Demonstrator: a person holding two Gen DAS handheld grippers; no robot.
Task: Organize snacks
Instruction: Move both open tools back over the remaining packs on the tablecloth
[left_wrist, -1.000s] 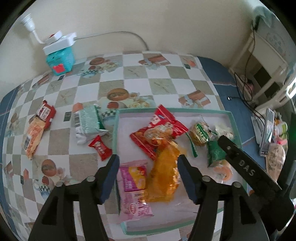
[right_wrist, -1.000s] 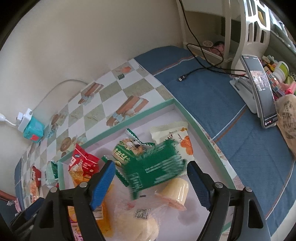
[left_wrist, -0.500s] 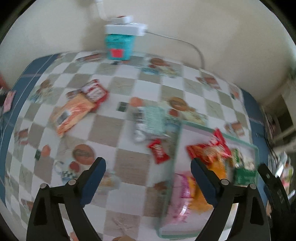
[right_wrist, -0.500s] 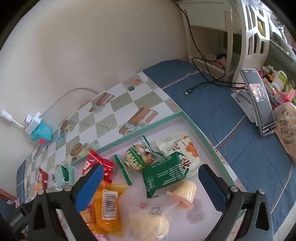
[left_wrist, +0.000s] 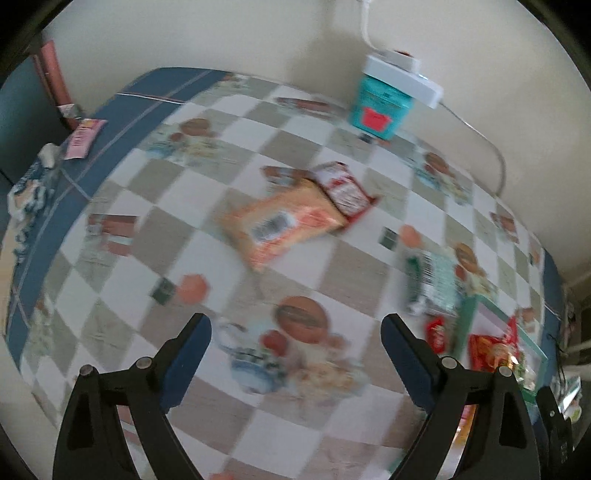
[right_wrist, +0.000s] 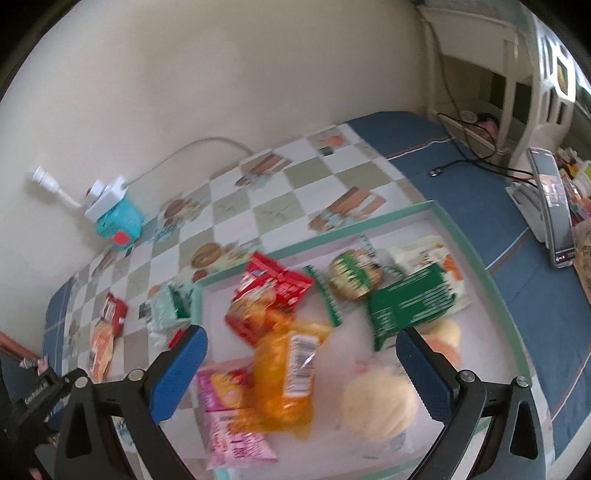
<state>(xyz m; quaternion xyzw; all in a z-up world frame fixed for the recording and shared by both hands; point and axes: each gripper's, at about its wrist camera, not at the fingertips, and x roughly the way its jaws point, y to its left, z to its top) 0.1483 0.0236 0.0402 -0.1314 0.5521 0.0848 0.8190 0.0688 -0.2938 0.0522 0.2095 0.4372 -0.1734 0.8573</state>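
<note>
Left wrist: left gripper spread, empty, over tablecloth; right wrist alone shows tray contents, right gripper spread.

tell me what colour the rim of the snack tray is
Pale mint green; the tray rim shows best in the right wrist view.

Probably home: checkered tablecloth, snacks

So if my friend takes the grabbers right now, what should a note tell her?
Left gripper: open, empty, over the bare tablecloth.
Right gripper: open, empty, over the tray.
Both jaws have just been opening.
Done: several snacks lie in the tray, including the green packet and orange bag.
Left: the orange packet, red packet, mint packet and small red candy lie outside on the cloth.
</note>
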